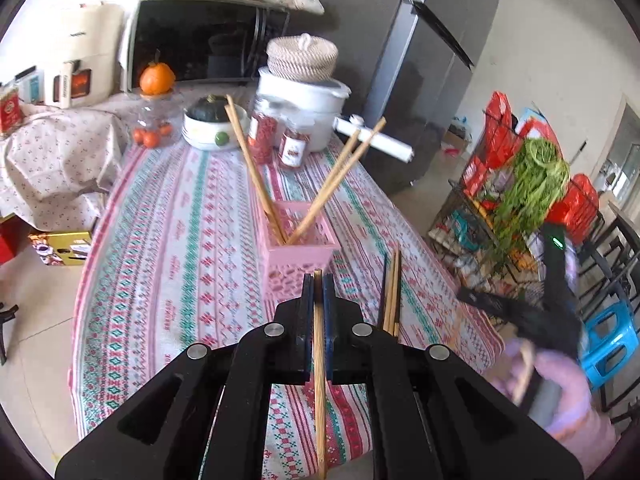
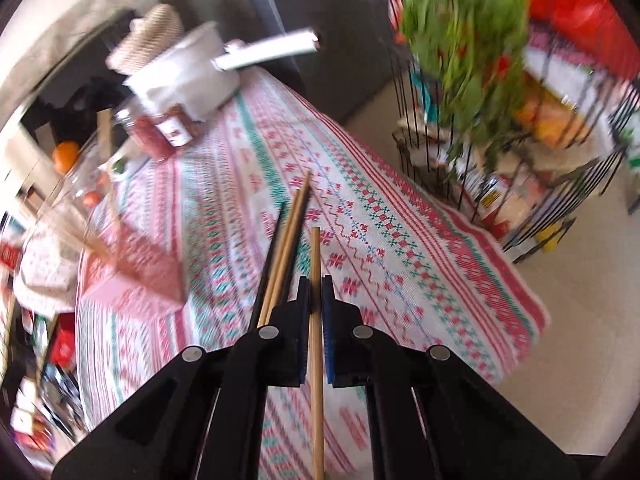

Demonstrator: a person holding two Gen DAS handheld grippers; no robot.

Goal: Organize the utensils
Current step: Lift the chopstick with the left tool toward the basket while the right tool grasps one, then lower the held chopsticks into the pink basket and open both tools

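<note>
My left gripper [image 1: 318, 280] is shut on a bamboo chopstick [image 1: 319, 360], held just short of a pink slotted holder [image 1: 298, 256] on the patterned tablecloth. Several bamboo chopsticks [image 1: 256, 172] lean out of the holder. A few loose chopsticks [image 1: 391, 296], bamboo and dark, lie on the cloth to its right. My right gripper [image 2: 316, 282] is shut on another bamboo chopstick [image 2: 315, 340], held above the cloth beside the loose chopsticks [image 2: 286, 248]. The pink holder [image 2: 140, 264] is a blur at the left of the right wrist view.
At the table's far end stand a white pot [image 1: 298, 108] with a woven lid, two jars [image 1: 262, 134] of red contents, a bowl [image 1: 208, 128] with a squash, and a microwave [image 1: 200, 40]. A wire rack [image 1: 512, 200] with greens stands right of the table. A fridge [image 1: 420, 60] is behind.
</note>
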